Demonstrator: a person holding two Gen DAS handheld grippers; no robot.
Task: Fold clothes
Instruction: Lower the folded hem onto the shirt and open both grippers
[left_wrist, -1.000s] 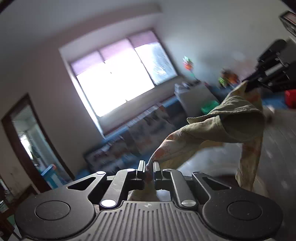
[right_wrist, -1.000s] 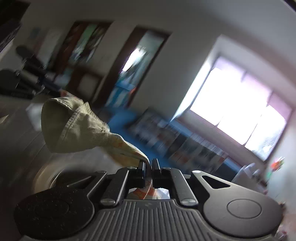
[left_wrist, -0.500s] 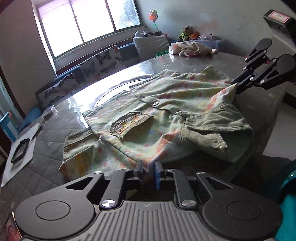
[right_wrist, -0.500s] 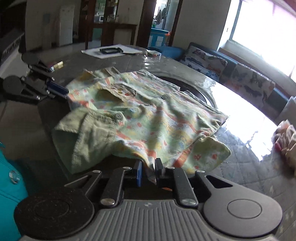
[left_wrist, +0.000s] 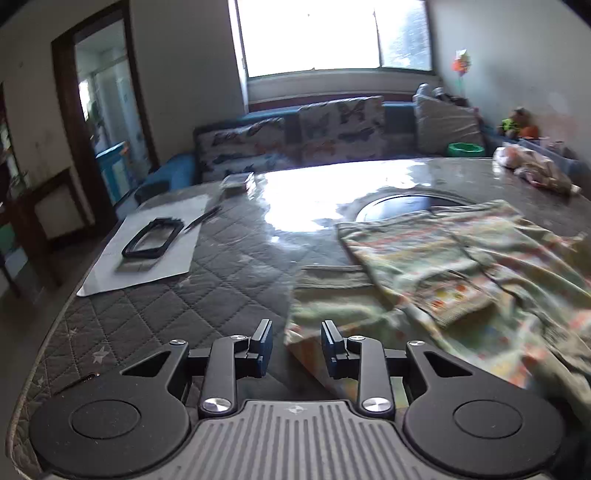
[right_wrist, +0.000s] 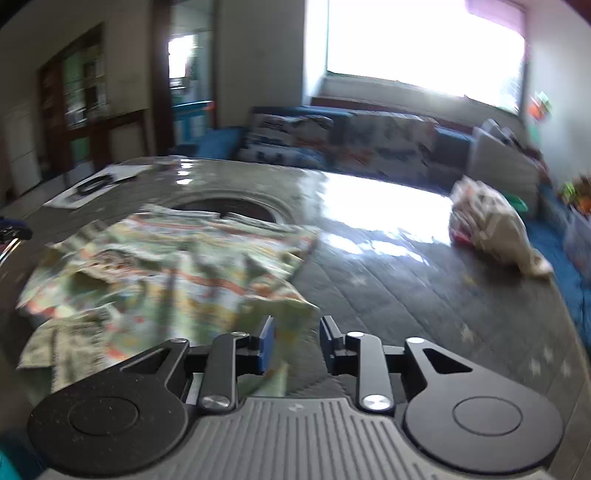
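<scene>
While the pale green shirt with orange flowers (left_wrist: 461, 280) lies spread out flat on the dark quilted table cover (left_wrist: 177, 306), both tongs sit at its near edge, one by each bottom corner.

From the left tongs (left_wrist: 296, 349) the shirt lies to the right and ahead, and its near left corner pokes in between the two blue pads, which stand apart and pinch nothing. From the right tongs (right_wrist: 293, 345) the shirt (right_wrist: 166, 266) lies to the left and ahead, with its near right corner just in front of the gap; these pads also stand apart and hold nothing. Its long side runs left to right between the tongs. Neither is nearer. A bundle of other clothes (right_wrist: 491, 229) lies well apart, far right.
</scene>
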